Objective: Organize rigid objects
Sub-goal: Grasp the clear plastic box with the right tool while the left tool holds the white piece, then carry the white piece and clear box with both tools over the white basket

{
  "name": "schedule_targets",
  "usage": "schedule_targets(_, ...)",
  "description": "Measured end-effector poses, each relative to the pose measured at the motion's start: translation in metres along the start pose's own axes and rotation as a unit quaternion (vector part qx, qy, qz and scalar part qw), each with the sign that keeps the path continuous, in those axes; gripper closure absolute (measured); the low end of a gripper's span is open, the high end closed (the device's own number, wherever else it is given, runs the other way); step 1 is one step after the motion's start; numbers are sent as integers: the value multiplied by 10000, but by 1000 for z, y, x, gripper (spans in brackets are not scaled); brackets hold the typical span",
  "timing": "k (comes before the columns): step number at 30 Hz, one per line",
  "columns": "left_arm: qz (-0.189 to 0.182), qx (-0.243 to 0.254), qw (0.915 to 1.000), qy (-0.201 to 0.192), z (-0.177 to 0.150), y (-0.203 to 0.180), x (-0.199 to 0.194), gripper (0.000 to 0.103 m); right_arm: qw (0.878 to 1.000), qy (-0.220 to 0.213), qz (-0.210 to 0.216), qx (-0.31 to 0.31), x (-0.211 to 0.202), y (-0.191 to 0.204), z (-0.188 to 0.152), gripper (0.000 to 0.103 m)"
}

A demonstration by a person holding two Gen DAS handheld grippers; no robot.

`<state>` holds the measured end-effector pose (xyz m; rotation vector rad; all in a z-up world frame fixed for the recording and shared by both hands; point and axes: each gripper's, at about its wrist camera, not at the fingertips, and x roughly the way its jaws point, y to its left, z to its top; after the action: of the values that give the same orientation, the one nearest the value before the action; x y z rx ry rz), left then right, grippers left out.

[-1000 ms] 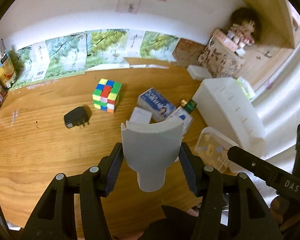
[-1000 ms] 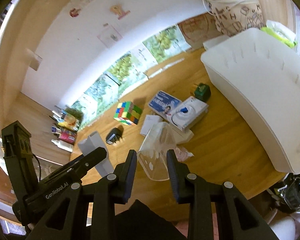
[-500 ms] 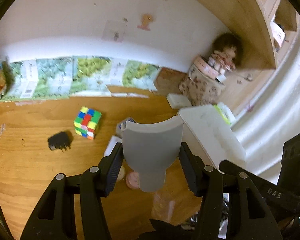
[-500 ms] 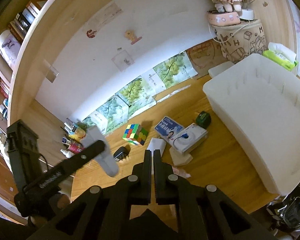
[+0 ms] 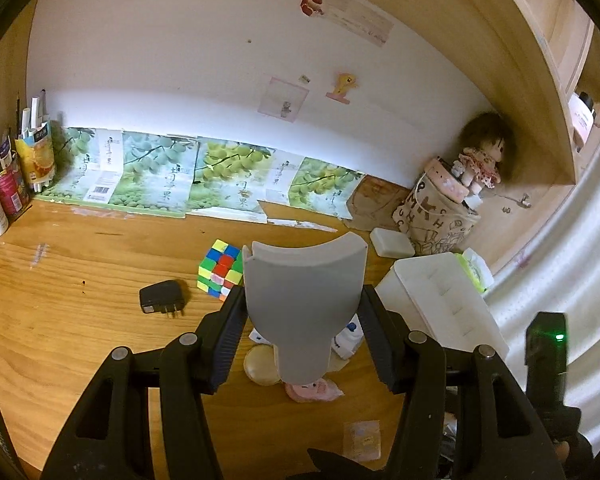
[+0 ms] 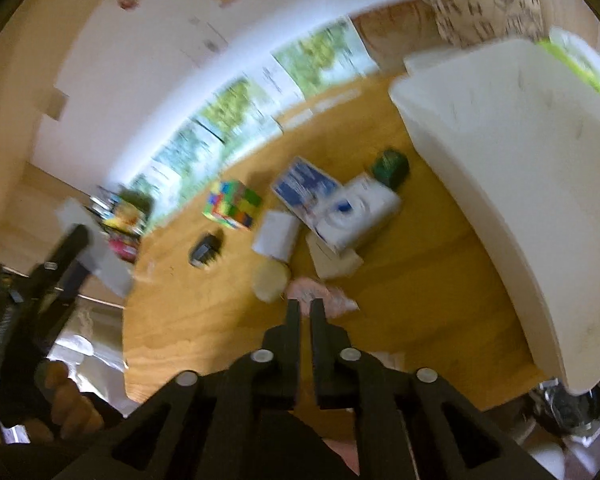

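My left gripper [image 5: 303, 294] is shut on a grey curved plastic piece [image 5: 304, 280], held up above the wooden desk [image 5: 80, 340]. That piece also shows at the left in the right wrist view [image 6: 100, 256]. My right gripper [image 6: 305, 305] hangs low over the desk, its jaws opening by a narrow gap with nothing between them. Just beyond its tips lie a pink packet [image 6: 328, 294] and a round cream disc [image 6: 270, 280]. A colour cube [image 5: 220, 270], a black charger [image 5: 162, 298] and a blue-and-white box [image 6: 356, 210] lie further out.
A white plastic bin [image 6: 520, 184] fills the desk's right side. A small clear packet [image 5: 362, 440] lies near the front edge. A patterned bag with a doll [image 5: 440, 216] stands at the back right, and bottles and pens [image 5: 4, 184] at the far left.
The right gripper let go of the clear plastic piece, shut, and now shows a slight gap lower over the desk. The left gripper rose and tilted up, still gripping the grey piece.
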<state>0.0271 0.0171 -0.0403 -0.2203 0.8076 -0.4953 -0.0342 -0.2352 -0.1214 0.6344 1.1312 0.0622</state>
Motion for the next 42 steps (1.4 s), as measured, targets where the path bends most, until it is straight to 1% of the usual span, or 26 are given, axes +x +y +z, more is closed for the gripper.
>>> schedule_targets(1,-3,16,10000,23,0,1,0,43,9999,98,-42,44,4,-2,-2,74)
schedule_targets(2,-19,39,10000,52,0,1,1,43,9997,200,-120,107,9,-5,-4,67)
schedule_targets(3,-21,66,9999,74,-1,2,2,43,9992,292,-211,171,14,-7,-7,57)
schedule_targets(4,-23,91,9999,98,-1,1,3,43,9985,376,-302,239,18,-10,-10,52)
schedule_targets(6,-48,152,9998,155,-2,1,5,43,9973,517,-396,329,25,-13,-13,47)
schedule_targets(10,-89,307,9991,289,-4,-2,9,43,9928,885,-635,499,40,-19,-21,39)
schedule_targets(19,-128,558,9973,462,-8,-5,12,43,9794,1588,-1181,403,71,-14,-37,39)
schedule_targets(21,-115,559,9973,461,-8,-5,12,43,9771,1675,-1260,364,75,-13,-39,37)
schedule_targets(27,-7,438,9980,445,-9,3,9,43,9675,1885,-1681,121,84,-9,-40,38)
schedule_targets(30,13,402,9983,431,-9,5,9,43,9632,1980,-1818,-35,88,-6,-41,39)
schedule_targets(32,11,416,9980,478,-11,5,10,43,9618,2014,-1851,-132,90,-4,-41,42)
schedule_targets(33,22,422,9978,518,-12,5,11,43,9610,2037,-1864,-171,92,-3,-41,45)
schedule_targets(34,41,427,9975,555,-13,4,12,43,9598,2075,-1881,-206,95,-3,-41,50)
schedule_targets(36,94,411,9974,593,-14,3,13,43,9580,2178,-1851,-236,99,-4,-40,51)
schedule_targets(38,133,335,9981,498,-12,1,11,43,9586,2215,-1760,-325,98,-6,-37,51)
schedule_targets(40,140,265,9986,432,-10,-3,14,43,9587,2225,-1718,-438,97,-6,-34,52)
schedule_targets(42,126,231,9986,449,-10,-12,18,43,9591,2193,-1672,-631,93,-6,-29,52)
